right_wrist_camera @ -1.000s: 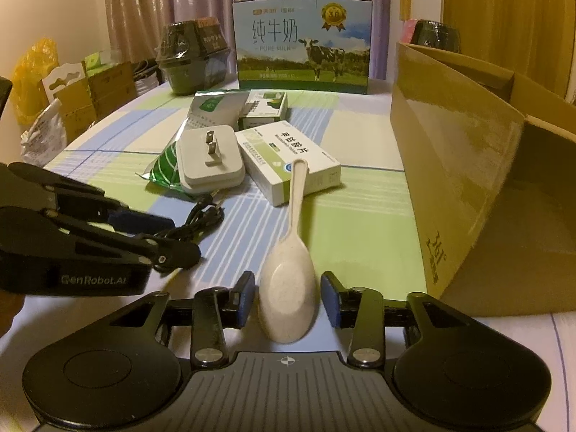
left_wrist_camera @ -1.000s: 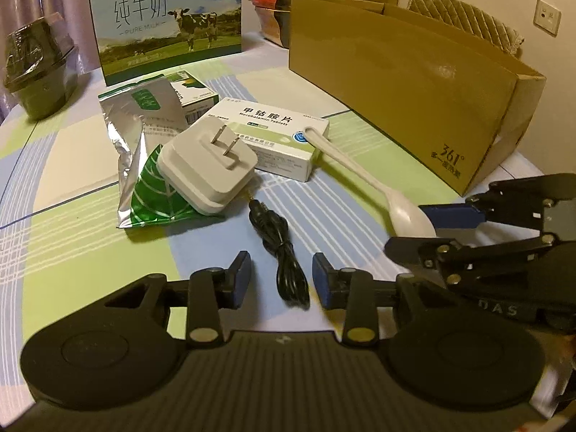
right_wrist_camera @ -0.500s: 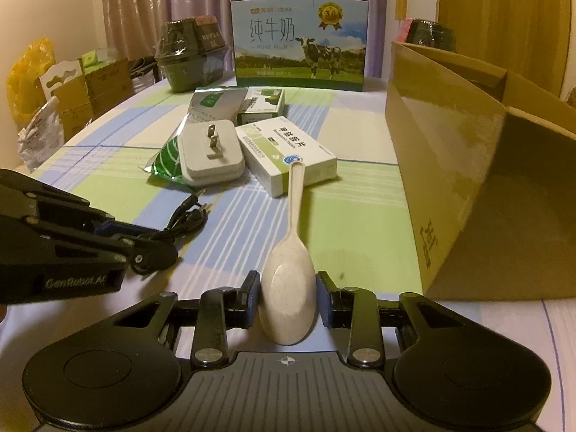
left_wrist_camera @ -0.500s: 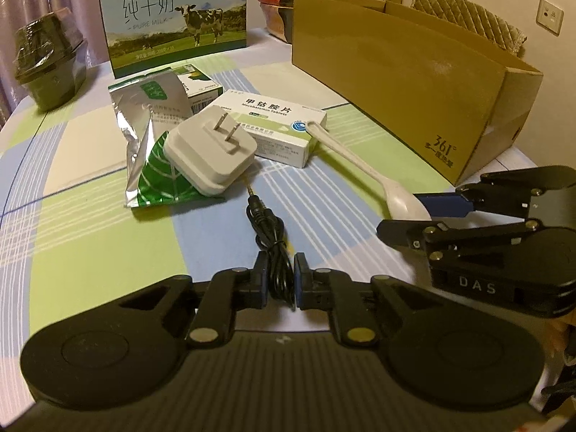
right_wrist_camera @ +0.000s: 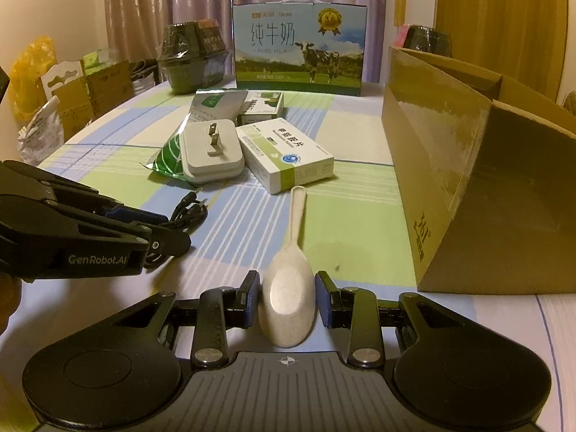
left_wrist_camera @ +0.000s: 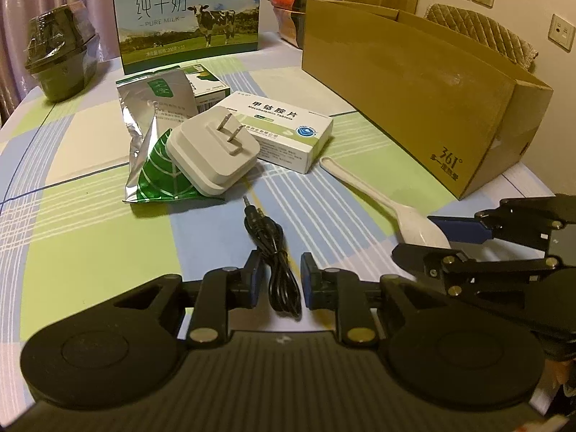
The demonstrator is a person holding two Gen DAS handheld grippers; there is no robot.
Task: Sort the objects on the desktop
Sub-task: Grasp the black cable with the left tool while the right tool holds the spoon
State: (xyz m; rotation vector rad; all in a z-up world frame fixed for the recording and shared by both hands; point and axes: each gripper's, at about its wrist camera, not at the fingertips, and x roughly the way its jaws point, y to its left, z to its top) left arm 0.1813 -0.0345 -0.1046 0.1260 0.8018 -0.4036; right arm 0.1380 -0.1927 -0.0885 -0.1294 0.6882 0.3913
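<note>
A coiled black cable lies on the checked tablecloth between the fingers of my left gripper; the jaws stand a little apart from it on each side. The cable also shows in the right wrist view. A beige spoon lies bowl-first between the fingers of my right gripper, whose pads sit close against the bowl. The spoon also shows in the left wrist view. A white plug adapter, a white tablet box and a silver-green foil pouch lie further back.
A long open cardboard box stands along the right side. A milk carton box stands at the back, with dark wrapped bowls at the back left and more behind the cardboard box. A small green-white box lies behind the pouch.
My left gripper had closed on the cable half a second ago and has now opened again. My right gripper's fingers have narrowed onto the spoon's bowl. The objects have stayed in place.
</note>
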